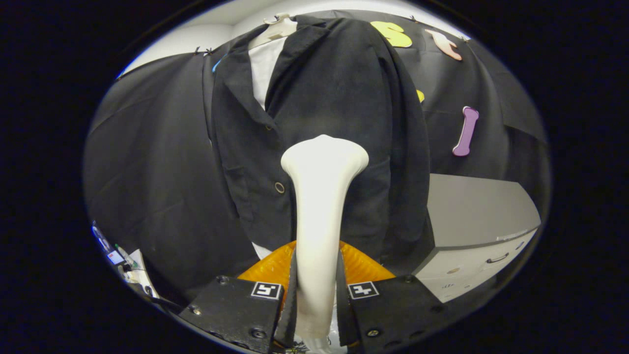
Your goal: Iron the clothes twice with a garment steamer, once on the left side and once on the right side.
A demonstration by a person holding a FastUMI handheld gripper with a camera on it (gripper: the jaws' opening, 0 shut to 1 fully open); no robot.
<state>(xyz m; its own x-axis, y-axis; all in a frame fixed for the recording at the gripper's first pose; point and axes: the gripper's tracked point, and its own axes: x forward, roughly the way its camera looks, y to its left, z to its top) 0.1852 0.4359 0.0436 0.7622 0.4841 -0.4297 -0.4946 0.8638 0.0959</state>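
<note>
The fingers (317, 295) clamp the white garment steamer (322, 206), whose head lies against the black jacket (334, 98), hiding part of its front; right of the jacket, a grey cabinet (471, 231).

The garment steamer (322, 206) between the fingers of the tool (317, 295) is cream white, without pattern. The jacket (324, 113) beyond it is plain black, and the shirt (264, 69) under its collar is white. The hanger (276, 27) at the top is pale beige. The cabinet (479, 216) beside the jacket is light grey. Just ahead of the fingers, an orange piece (361, 268) with fine ribs.
</note>
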